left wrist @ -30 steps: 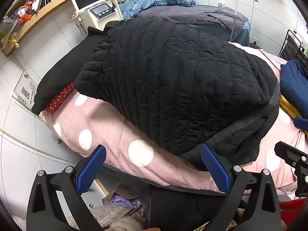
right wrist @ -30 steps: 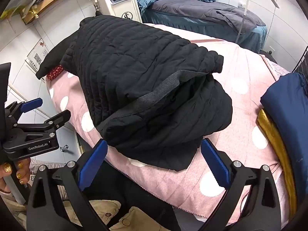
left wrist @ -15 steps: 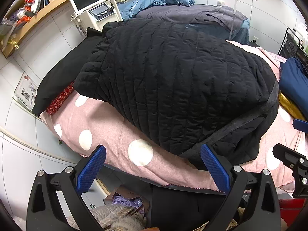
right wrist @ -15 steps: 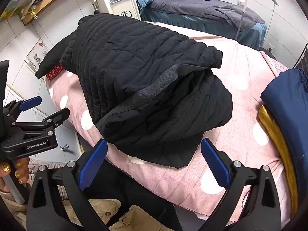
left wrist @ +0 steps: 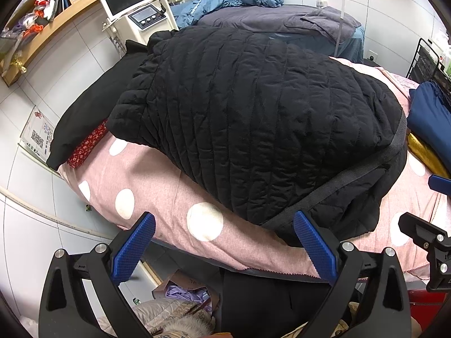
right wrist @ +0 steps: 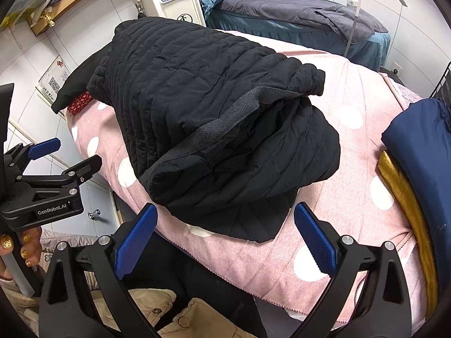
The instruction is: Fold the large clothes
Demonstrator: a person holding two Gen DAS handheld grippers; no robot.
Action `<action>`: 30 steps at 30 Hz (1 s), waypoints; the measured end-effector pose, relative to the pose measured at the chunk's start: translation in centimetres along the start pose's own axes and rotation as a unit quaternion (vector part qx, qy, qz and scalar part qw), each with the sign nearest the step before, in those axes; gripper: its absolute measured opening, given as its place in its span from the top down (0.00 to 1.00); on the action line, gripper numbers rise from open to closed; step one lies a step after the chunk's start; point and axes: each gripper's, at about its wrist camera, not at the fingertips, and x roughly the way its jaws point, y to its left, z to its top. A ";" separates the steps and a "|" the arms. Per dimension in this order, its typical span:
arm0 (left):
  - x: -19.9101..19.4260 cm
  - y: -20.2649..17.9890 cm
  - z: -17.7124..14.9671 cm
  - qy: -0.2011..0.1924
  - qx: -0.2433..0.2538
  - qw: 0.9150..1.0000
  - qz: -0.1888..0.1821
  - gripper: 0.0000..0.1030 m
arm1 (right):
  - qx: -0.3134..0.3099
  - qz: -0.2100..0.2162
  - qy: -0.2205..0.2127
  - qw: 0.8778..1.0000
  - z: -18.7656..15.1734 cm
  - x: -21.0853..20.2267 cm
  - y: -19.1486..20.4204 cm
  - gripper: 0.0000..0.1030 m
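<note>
A black quilted jacket (left wrist: 253,129) lies folded in a thick bundle on a pink bedcover (left wrist: 157,197) with white dots, filling most of the middle of the bed. In the right wrist view the jacket (right wrist: 214,129) shows a woven dark band (right wrist: 225,118) running across its fold, with the lower layers bulging out toward 4 o'clock and a flat flap reaching the near edge of the bedcover (right wrist: 352,197).

The left gripper (left wrist: 224,242) hovers short of the near bed edge, its blue-padded fingers (left wrist: 132,245) spread wide and gripping nothing. The right gripper (right wrist: 224,239) is likewise released, its fingers (right wrist: 314,239) splayed apart just below the jacket's flap without touching it. From the right wrist view the left gripper (right wrist: 63,155) sits at 9 o'clock, held by a hand (right wrist: 17,248) with gold glitter nails.

At 3 o'clock on the bed rests a navy blue garment (right wrist: 420,146) on top of a gold-yellow cloth (right wrist: 403,194). At 10 o'clock of the jacket, a black cushion (left wrist: 84,112) and a red patterned cloth (left wrist: 87,146) lie at the bed's corner. Beyond, at 11 o'clock, stands a white machine (left wrist: 141,19) with a screen, under a wooden shelf (left wrist: 48,25). At 12 o'clock is a second bed (left wrist: 276,22) with grey and blue covers, and a white lamp (left wrist: 352,2) beside it.
</note>
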 end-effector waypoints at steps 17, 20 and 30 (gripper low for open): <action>0.2 0.1 0.0 0.003 0.003 1.000 0.000 0.06 | -0.001 -0.002 0.002 1.000 -0.3 0.0 0.1 0.07; 0.2 0.1 0.0 0.002 0.004 1.000 0.000 0.06 | -0.002 -0.002 0.002 1.000 -0.2 -0.1 0.1 0.07; 0.2 -0.1 0.0 0.002 0.005 1.000 0.000 0.06 | -0.003 -0.003 0.002 1.000 -0.3 -0.2 0.1 0.07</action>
